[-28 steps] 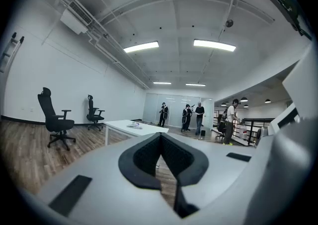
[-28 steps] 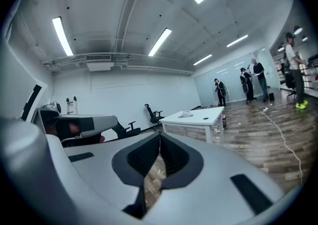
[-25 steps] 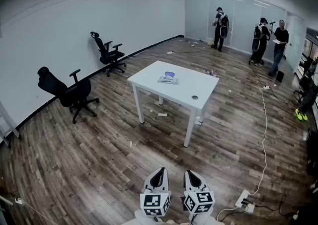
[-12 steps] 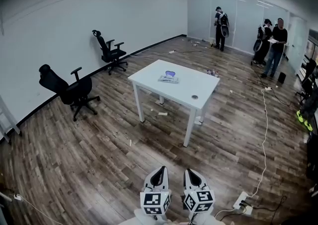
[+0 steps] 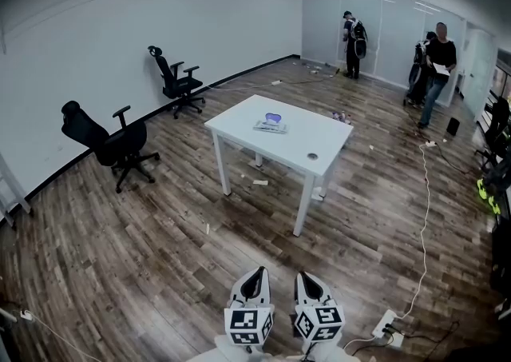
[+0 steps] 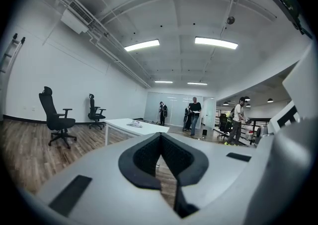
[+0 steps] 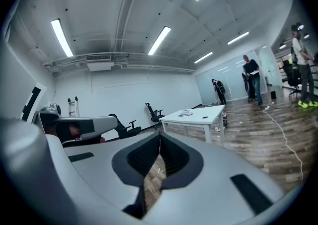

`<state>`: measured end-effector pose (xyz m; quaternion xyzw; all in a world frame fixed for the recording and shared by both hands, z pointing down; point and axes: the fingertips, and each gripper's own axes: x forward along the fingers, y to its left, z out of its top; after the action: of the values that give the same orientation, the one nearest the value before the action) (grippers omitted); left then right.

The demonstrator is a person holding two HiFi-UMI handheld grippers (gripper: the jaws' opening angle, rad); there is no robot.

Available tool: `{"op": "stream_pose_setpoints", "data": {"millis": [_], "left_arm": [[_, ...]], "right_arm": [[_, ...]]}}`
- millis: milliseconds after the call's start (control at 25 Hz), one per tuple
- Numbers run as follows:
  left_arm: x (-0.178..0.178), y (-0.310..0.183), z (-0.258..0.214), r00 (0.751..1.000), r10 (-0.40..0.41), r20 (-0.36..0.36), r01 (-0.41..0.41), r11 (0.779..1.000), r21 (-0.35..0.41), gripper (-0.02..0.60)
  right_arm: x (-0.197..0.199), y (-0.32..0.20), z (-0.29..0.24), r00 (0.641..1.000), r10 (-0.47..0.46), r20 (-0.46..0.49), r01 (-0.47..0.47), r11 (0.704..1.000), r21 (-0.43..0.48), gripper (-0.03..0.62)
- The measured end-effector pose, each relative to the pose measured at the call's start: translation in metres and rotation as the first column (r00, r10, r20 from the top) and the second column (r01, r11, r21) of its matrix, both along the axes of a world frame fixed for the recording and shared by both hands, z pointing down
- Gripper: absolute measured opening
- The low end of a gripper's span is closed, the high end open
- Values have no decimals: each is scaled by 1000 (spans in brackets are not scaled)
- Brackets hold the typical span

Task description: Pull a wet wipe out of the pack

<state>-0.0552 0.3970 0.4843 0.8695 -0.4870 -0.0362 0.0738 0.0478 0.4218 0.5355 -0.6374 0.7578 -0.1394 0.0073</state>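
The wet wipe pack (image 5: 271,124) lies flat on a white table (image 5: 239,122) in the middle of the room, far ahead of me; it also shows small in the left gripper view as the pack (image 6: 134,124) and in the right gripper view as the pack (image 7: 185,113). My left gripper (image 5: 254,282) and right gripper (image 5: 307,284) sit side by side at the bottom of the head view, well short of the table. Both are shut with nothing between the jaws; in the gripper views the left gripper (image 6: 160,137) and right gripper (image 7: 160,137) tips meet.
A small dark round thing (image 5: 312,157) lies on the table's near right. Two black office chairs (image 5: 108,143) (image 5: 176,84) stand along the left wall. People (image 5: 435,57) stand at the far glass wall. A white cable (image 5: 425,216) runs to a power strip (image 5: 393,324) on the floor.
The grippers have stayed where they were. The view has shifted slightly, and a person at the far right has walked a little to the left.
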Motion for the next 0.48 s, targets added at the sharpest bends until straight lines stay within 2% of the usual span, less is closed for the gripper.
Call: {"op": "stream_pose_setpoints", "data": {"millis": [480], "left_arm": [[0, -16, 5, 1000, 3, -1, -3, 1000, 2, 0]], "right_arm": [[1, -15, 5, 1000, 7, 5, -7, 1000, -6, 9]]}}
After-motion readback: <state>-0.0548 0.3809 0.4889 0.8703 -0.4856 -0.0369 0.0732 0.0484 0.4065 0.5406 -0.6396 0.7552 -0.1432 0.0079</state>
